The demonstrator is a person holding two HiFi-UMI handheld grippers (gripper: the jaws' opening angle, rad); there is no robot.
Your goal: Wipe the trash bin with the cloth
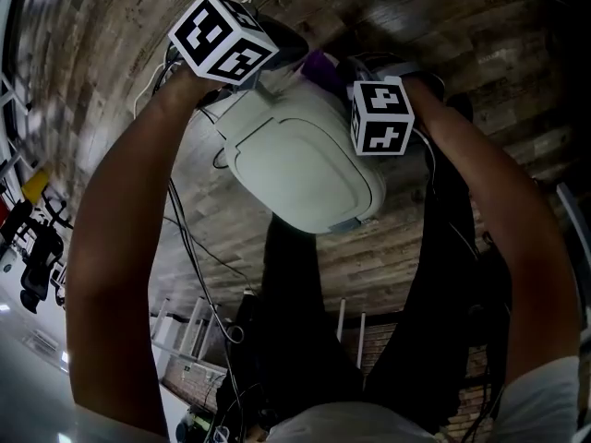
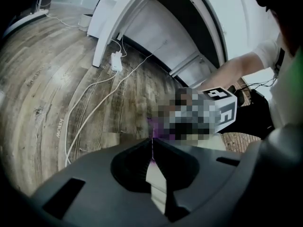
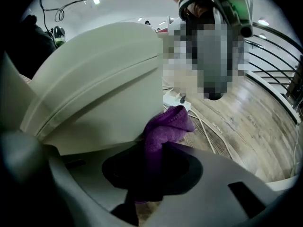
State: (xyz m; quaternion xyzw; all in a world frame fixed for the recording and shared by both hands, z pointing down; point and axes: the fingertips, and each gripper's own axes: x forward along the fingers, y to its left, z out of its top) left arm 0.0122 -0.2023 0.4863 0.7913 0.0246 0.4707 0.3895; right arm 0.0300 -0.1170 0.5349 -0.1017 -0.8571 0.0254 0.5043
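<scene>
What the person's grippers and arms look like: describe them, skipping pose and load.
The left gripper and right gripper both have dark grey moulded bodies with slotted cut-outs and dark jaws. Each carries a white cube with black square markers. Thin dark cables trail off them. The arms are bare below short white sleeves.

Head view: trash bin at upper centre, on the plank floor, above the person's legs in the frame.

Right gripper view: right gripper at lower centre, clamped on the cloth. Cloth against the bin's lower side, bin filling the left half. Power strip on the floor just behind the cloth.

Left gripper view: left gripper at lower centre, jaws together. Cables across the floor at left, up toward the upper left.
</scene>
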